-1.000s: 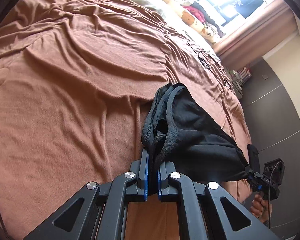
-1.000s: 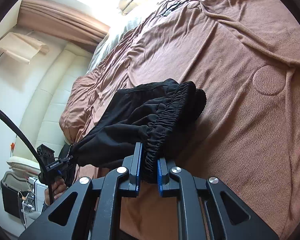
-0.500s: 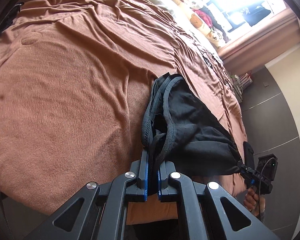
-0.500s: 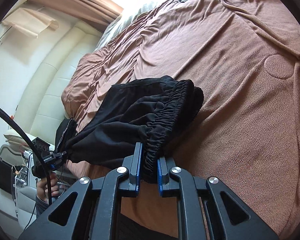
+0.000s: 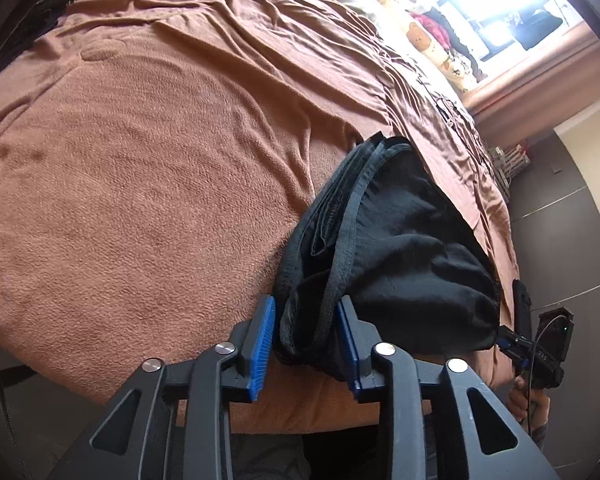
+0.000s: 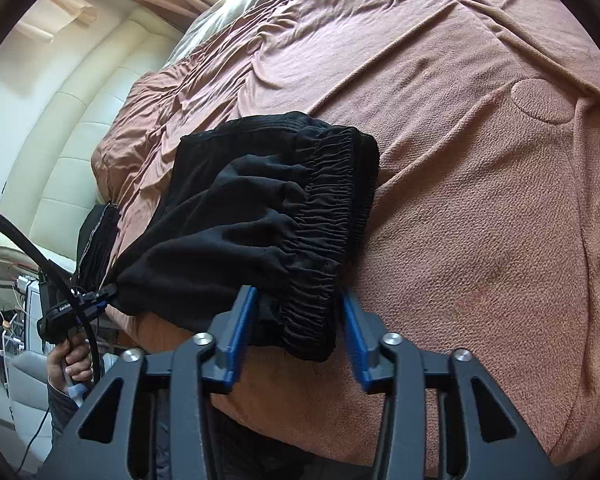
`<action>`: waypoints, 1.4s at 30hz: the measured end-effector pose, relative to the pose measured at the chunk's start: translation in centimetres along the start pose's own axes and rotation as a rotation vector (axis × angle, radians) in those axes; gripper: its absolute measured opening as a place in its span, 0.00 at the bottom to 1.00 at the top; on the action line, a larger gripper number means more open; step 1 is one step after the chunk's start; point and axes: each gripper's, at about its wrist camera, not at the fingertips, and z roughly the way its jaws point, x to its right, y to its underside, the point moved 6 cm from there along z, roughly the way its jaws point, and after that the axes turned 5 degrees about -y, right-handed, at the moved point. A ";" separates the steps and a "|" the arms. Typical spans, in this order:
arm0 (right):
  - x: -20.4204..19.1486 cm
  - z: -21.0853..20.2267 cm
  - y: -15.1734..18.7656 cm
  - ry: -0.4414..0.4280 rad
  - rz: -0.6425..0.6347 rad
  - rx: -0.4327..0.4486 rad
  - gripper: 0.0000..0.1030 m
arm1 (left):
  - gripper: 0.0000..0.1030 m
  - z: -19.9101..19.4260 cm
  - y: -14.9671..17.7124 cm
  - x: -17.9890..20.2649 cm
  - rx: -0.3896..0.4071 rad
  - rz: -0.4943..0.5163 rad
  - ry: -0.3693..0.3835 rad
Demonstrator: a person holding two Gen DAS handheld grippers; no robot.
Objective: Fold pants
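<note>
The black pants (image 5: 400,248) lie folded in a thick bundle on the brown blanket (image 5: 140,160), close to the bed's near edge. My left gripper (image 5: 306,340) is opening, and the stitched hem end sits loose between its blue pads (image 5: 264,344). My right gripper (image 6: 296,336) is opening too, with the gathered elastic waistband (image 6: 332,216) of the pants (image 6: 240,220) between its parted pads, which do not press on it. Each gripper shows in the other view at the far end of the bundle: the right gripper (image 5: 536,352) and the left gripper (image 6: 76,308), each held by a hand.
The blanket (image 6: 480,200) covers a wide bed. Plush toys and clothes (image 5: 428,36) line the bright window side. A cream padded headboard (image 6: 72,128) stands at one end. A dark item (image 5: 56,4) lies at the far corner. A black cable (image 6: 32,248) hangs nearby.
Both grippers were shut on the pants' ends; now both sets of jaws stand apart and the fabric rests on the blanket. The left hand moved along the bed edge.
</note>
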 end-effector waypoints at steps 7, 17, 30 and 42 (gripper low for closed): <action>0.3 -0.1 -0.9 -0.044 0.046 0.056 0.50 | 0.46 -0.5 -2.0 0.1 0.026 0.031 0.002; 1.6 1.5 -1.7 -0.044 0.081 0.065 0.50 | 0.46 2.1 -3.7 1.9 -0.014 0.086 -0.014; 0.5 1.9 -2.9 0.063 0.045 0.052 0.50 | 0.58 6.8 -4.9 5.7 -0.093 0.281 -0.146; -2.7 -4.0 -0.7 0.138 -0.020 0.191 0.50 | 0.58 10.3 -5.2 6.0 -0.162 0.387 -0.351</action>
